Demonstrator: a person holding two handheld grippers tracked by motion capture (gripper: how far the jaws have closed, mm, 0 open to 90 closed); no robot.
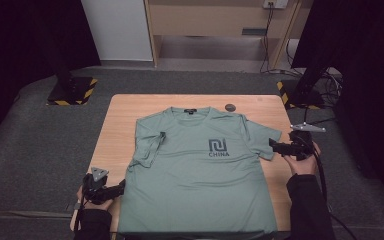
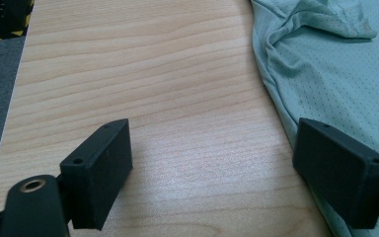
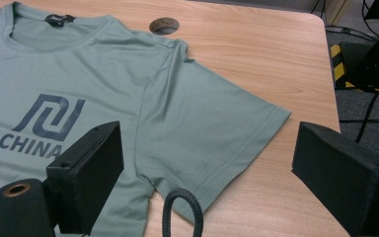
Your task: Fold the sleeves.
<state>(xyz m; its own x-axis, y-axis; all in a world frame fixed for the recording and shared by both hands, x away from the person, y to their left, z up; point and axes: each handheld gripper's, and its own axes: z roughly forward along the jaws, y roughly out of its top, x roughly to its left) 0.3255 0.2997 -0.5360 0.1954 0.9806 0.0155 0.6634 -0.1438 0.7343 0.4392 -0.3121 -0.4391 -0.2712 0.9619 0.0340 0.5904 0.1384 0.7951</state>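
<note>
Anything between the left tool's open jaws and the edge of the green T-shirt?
Nothing: in the left gripper view, bare light wooden tabletop lies between the left tool and the green T-shirt, whose side edge reaches its right jaw.

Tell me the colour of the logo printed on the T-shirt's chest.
Dark navy blue on the grey-green T-shirt; the logo shows best in the right gripper view.

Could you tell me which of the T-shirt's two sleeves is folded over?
The sleeve on the left hand-held gripper's side is folded over; the other sleeve lies flat.
</note>
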